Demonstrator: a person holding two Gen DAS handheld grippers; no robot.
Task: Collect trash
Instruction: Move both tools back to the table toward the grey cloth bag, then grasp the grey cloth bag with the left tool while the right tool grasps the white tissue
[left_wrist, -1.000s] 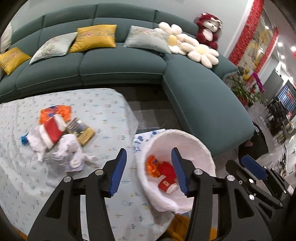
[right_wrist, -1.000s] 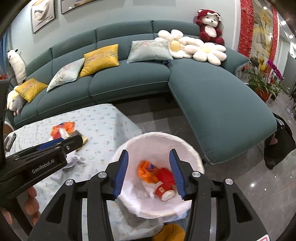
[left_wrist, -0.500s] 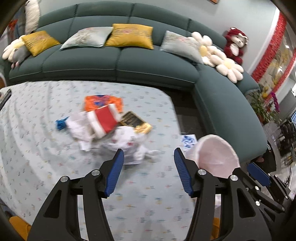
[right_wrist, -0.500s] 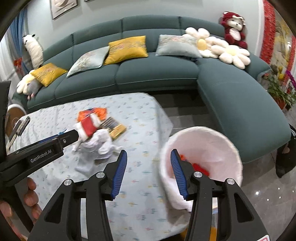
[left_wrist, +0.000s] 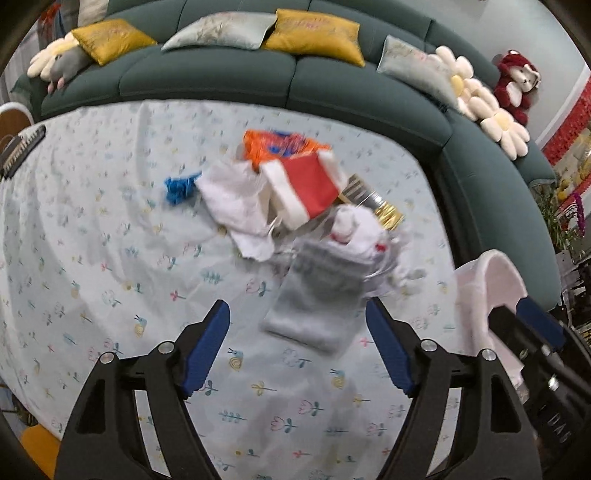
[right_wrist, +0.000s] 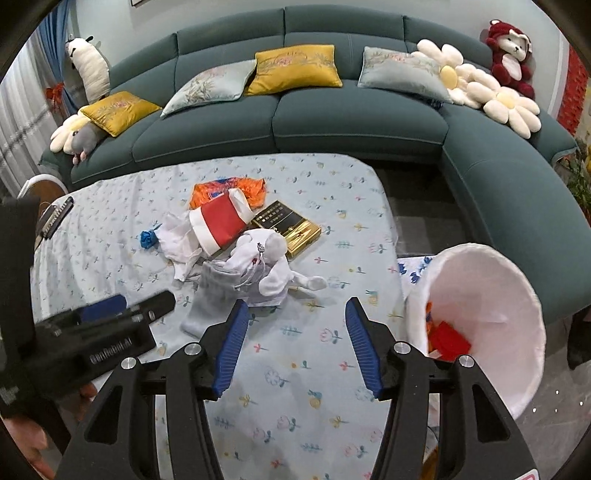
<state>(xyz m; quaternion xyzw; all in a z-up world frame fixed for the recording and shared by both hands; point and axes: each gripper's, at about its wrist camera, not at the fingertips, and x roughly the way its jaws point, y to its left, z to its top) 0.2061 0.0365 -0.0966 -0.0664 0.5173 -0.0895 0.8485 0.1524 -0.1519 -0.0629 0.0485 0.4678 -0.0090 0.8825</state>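
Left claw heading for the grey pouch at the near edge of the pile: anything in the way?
Nothing visible. Only bare floral tablecloth lies between the open left claw and the flat grey fabric pouch. A crumpled white wrapper overlaps the pouch's far end.

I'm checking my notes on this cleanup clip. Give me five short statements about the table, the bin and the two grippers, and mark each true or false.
1. Both the left gripper and the right gripper are open and hold nothing. True.
2. The white-lined bin is empty. False: orange and red trash lies inside it.
3. The red and white cup stands upright. False: it lies on its side in the pile.
4. The black and gold box lies on the tablecloth beside the pile. True.
5. The blue scrap lies at the bin side of the pile. False: it lies at the far side from the bin.
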